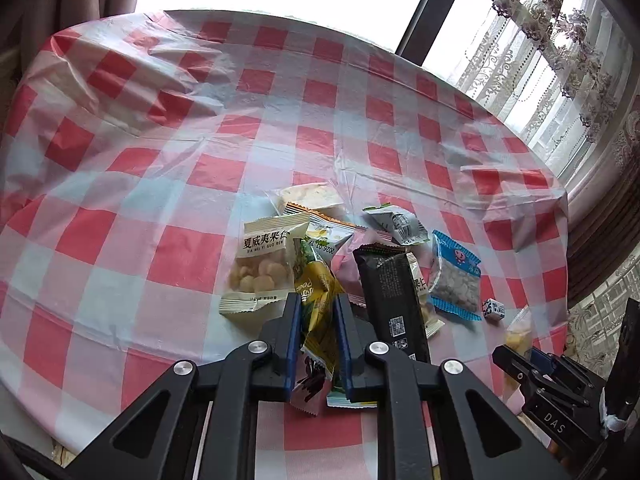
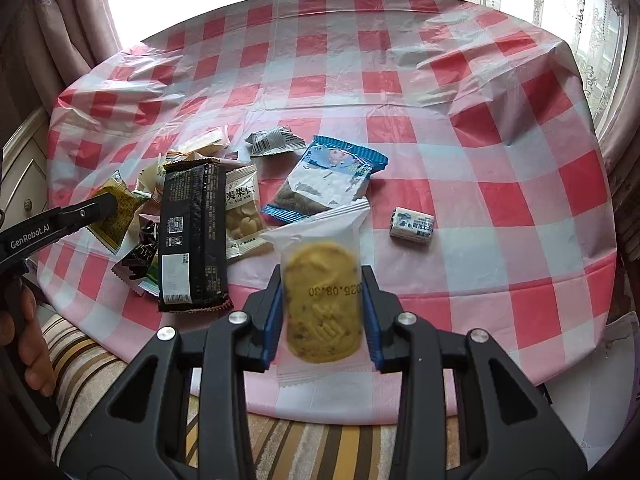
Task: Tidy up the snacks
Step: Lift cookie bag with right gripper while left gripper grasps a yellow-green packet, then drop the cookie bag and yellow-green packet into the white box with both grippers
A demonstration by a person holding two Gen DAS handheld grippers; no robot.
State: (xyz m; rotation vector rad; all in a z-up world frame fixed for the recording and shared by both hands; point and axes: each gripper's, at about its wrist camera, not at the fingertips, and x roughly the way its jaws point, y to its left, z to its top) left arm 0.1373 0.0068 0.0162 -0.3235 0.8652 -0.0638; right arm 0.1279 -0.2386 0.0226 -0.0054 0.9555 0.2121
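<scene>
Holding one snack apiece, both grippers appear to be at the pick-up stage of the sorting. The yellow-green packet is pinched between the blue pads of the left gripper, whose jaws are clenched tight on its crumpled foil; the packet's lower end trails down between the fingers toward the near table edge, above the pile. The clear-wrapped cookie sits upright between the pads of the right gripper, jaws closed on the wrapper's two sides, out over the near edge of the table.

Beyond them the rest of the snacks lie loose on the checked tablecloth: the long black bar overlaps a macadamia packet, the blue-edged packet lies just beside those, and the small wrapped candy sits apart to the right. A second macadamia packet lies at the left of the pile in the left wrist view, with a white and green packet farther back.

No tray, box or marked sorting spot shows in either view, so where these two belong cannot be told. The next move, as I judge it, calls for carrying each snack clear of the heap to bare cloth and releasing it flat, keeping the thin foil from slipping and the cookie from being crushed.
</scene>
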